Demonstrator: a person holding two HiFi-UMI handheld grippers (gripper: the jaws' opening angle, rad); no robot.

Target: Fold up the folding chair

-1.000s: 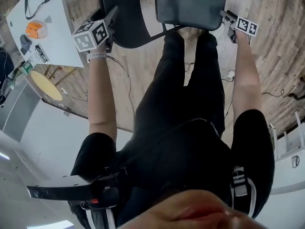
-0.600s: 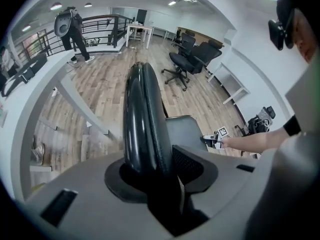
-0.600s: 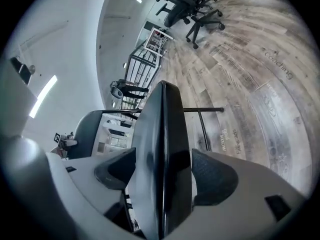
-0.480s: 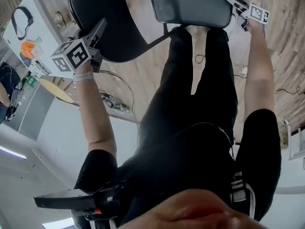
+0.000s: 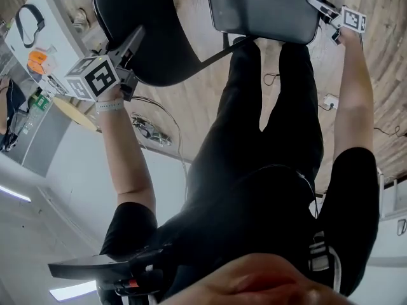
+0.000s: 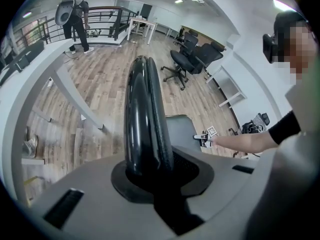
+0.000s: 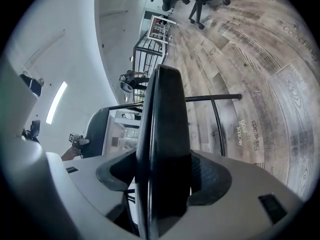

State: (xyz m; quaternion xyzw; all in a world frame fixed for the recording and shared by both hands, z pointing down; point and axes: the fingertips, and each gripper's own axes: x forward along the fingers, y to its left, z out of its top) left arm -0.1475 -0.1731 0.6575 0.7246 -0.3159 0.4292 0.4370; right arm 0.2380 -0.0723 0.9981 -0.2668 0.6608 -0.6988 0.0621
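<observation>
The folding chair stands open on the wooden floor in front of the person's legs, with its black backrest (image 5: 156, 24) on the left and its grey seat (image 5: 264, 5) on the right. My left gripper (image 5: 135, 37) sits on the backrest's rim. Its jaws are closing with the rim between them, and the left gripper view shows no gap at that gripper (image 6: 146, 66). My right gripper (image 5: 320, 5) reaches the seat's right corner. Its wide jaws are starting to close around the seat edge. In the right gripper view its jaws (image 7: 160, 76) hide that edge.
A white table (image 5: 60, 33) at the upper left carries an orange object (image 5: 37, 59) and a black strap (image 5: 28, 18). Cables (image 5: 149, 132) and a white plug (image 5: 329, 100) lie on the floor. Office chairs (image 6: 192, 54) and a person (image 6: 75, 14) stand far off.
The left gripper has slid onto the backrest's rim and closed on it. The right gripper has moved right and down to the seat's corner. The head view has shifted slightly.
</observation>
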